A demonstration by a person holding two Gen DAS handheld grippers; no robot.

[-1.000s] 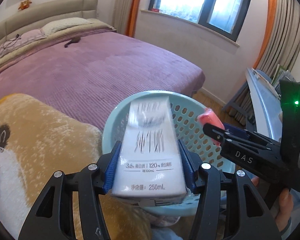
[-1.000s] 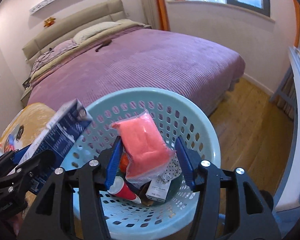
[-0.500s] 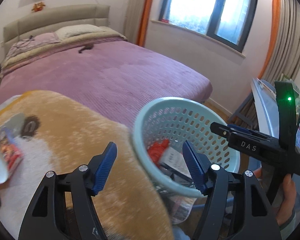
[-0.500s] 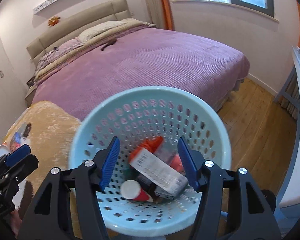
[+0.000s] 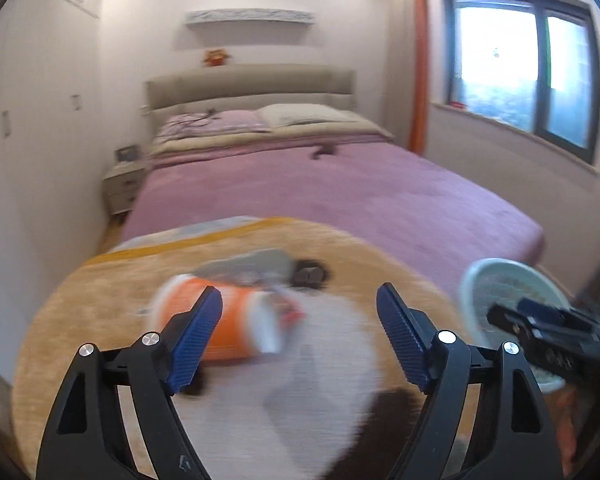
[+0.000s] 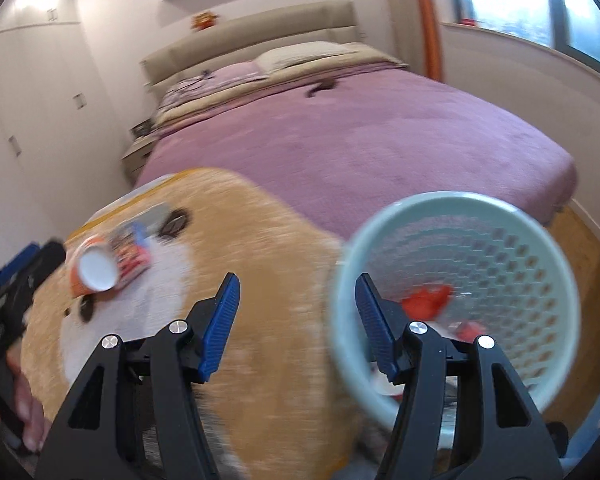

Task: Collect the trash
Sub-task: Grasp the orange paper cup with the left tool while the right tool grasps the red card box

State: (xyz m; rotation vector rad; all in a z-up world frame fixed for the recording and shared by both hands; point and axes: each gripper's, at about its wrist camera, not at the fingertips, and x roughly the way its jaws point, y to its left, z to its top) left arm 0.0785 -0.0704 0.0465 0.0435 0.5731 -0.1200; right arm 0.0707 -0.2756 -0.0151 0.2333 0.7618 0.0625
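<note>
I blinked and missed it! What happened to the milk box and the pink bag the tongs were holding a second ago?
Both were let go into the blue basket. The left tongs dropped the milk carton, opened and swung left toward the orange cup lying on the teddy-bear blanket. The right tongs released the pink bag and also turned left, open and empty. The basket, the blanket and the purple bed stayed put.

Left claw (image 5: 300,332) and right claw (image 6: 296,320) both gape wide, holding nothing.
</note>
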